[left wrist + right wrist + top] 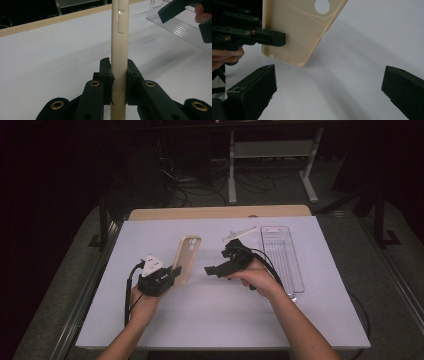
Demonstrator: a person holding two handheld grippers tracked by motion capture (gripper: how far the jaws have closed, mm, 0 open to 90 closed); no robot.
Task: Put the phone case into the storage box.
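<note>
A cream phone case (187, 258) is held up off the white table (210, 315), near the left middle. My left gripper (170, 276) is shut on its lower end; in the left gripper view the case's edge (119, 50) runs straight up between the two pads. In the right gripper view the case's back (299, 27) with its round camera hole hangs at the upper left, with the left gripper's jaw pressed on it. My right gripper (214, 268) is open, a short way to the right of the case, pointing at it with nothing between its jaws.
A clear plastic tray (283, 257) lies at the right of the table, behind the right hand; its ribbed edge (185, 27) shows in the left gripper view. A small clear piece (240, 233) lies beside its far end. A wooden strip (220, 212) borders the table's far edge.
</note>
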